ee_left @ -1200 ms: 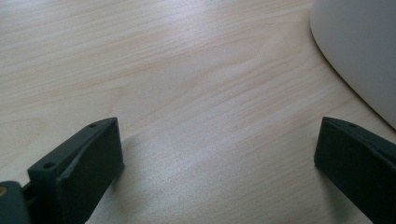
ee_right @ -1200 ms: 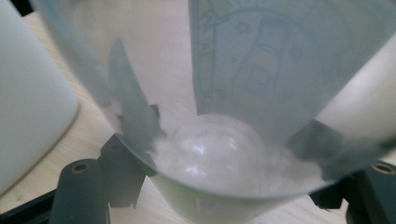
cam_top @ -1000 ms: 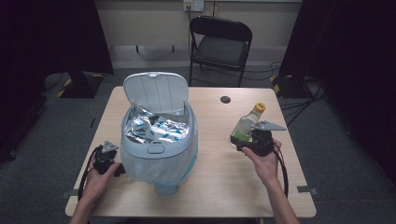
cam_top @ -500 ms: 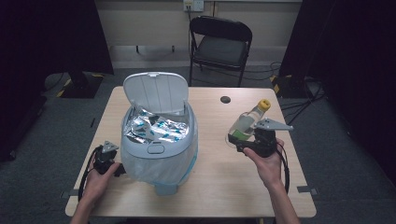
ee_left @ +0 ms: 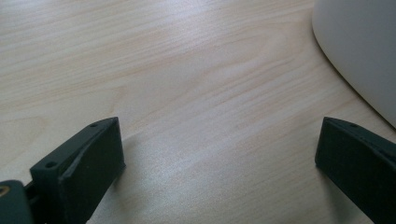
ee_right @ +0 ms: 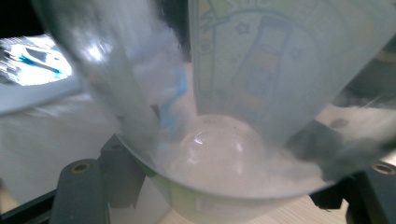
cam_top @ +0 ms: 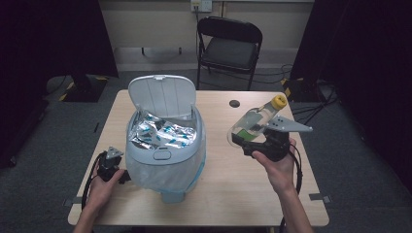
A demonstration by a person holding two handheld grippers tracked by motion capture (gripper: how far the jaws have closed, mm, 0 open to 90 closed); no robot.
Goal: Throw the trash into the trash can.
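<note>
The clear plastic bottle (cam_top: 253,124) with the yellow cap (cam_top: 278,101) was off the desk (cam_top: 228,194), held by its base in the right gripper (cam_top: 243,141) over the desk's right half, to the right of the bin; it lay tilted, cap pointing up and away toward the far right, base toward the bin. In the right gripper view the rounded bottom of the bottle (ee_right: 224,154) sat between the two black jaws, which pressed on it from either side, so the jaws stood fairly wide because the bottle itself was wide. Gripping it low probably left the whole body free to be swung over and dropped. The white bin (cam_top: 165,155) stood left of centre with its lid (cam_top: 163,94) flipped up at the back, the mouth open and already holding crumpled silvery wrappers (cam_top: 163,132), which looked like the likely destination for the bottle. The left gripper (cam_top: 111,165) rested low on the desk, just beside the bin's left flank, jaws spread wide with nothing between them in the left gripper view, perhaps placed there to steady the bin (ee_left: 359,51). A small dark disc (cam_top: 234,103) lay on the far part of the desk, and a folding chair (cam_top: 228,43) stood beyond it
</note>
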